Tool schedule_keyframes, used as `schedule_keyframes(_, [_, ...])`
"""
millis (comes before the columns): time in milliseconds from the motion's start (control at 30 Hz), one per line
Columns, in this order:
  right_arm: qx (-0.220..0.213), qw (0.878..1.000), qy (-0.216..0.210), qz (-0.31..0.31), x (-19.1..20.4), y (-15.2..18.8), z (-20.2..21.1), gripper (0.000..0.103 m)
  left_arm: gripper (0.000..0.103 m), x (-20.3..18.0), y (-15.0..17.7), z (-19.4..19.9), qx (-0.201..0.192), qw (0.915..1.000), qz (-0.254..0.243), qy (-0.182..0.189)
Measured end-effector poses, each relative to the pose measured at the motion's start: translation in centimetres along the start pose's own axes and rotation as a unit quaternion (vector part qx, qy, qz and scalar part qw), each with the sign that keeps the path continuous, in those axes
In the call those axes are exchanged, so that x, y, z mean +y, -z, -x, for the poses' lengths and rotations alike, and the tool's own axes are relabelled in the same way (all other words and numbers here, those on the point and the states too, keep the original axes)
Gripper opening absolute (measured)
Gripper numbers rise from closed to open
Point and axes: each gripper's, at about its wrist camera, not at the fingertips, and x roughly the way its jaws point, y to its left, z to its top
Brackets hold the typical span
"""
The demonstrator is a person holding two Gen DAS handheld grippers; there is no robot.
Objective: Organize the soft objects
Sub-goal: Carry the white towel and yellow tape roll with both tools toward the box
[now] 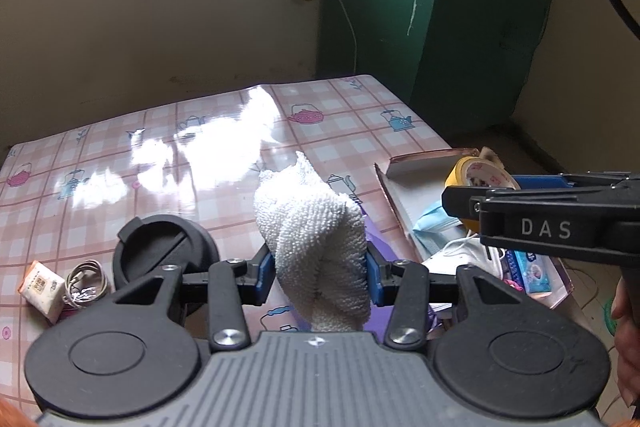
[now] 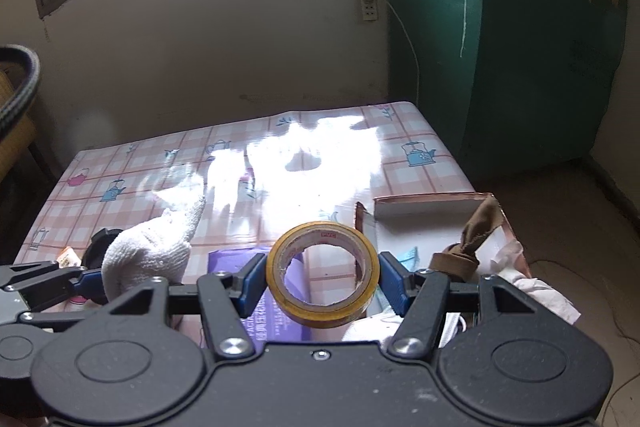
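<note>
The left claw (image 1: pixel 320 277) is pinching a white terry cloth (image 1: pixel 310 227) between its blue pads (image 1: pixel 265 273); the cloth bulges up above the pads and hangs below them, held clear of the counter (image 1: pixel 160 147), which wears a pink checked cover printed with teapots. The right claw (image 2: pixel 323 281) is clamped on a roll of yellow tape (image 2: pixel 323 273), one blue pad (image 2: pixel 394 285) pressing each side of the ring, its hole facing the camera.

Taking the open cardboard box (image 2: pixel 432 223) at the counter's near right corner as landmark: the tape roll is held up just left of the box's left wall, and the cloth is further left of it, beside the tape. Inside the box lie a blue face mask (image 1: pixel 434 223), white masks or crumpled paper (image 2: pixel 532 291) and a small blue packet (image 1: pixel 534 273); a brown knotted fabric strip (image 2: pixel 476 235) sits at its right wall. A purple tissue pack (image 2: pixel 260 275) lies on the counter just left of the box, under both claws. Well left of the box are a round black lid (image 1: pixel 160 247), a coiled white cable (image 1: pixel 86 281) and a small white sachet (image 1: pixel 40 285)
</note>
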Motion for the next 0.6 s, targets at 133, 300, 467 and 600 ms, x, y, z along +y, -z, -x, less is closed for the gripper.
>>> schedule_keyframes(133, [0.001,1.000,0.004,-0.004,-0.8,0.0,0.0,0.072,0.046,-0.7,-0.1,-0.3,0.002,1.0000,-0.006,0.004])
schedule_keyframes(300, [0.002,1.000,0.009,-0.010,-1.9,0.0,0.0,0.072,0.046,-1.7,-0.2,-0.7,0.004,0.9999,-0.012,0.011])
schedule_keyframes(467, [0.002,1.000,0.017,-0.016,-3.0,0.0,-0.1,0.072,0.046,-2.7,-0.5,-1.2,0.005,0.9997,-0.017,0.020])
schedule_keyframes(600, [0.003,0.999,0.023,-0.022,-4.4,0.2,-0.1,0.072,0.046,-3.9,-0.6,-1.6,0.006,0.9993,-0.024,0.029])
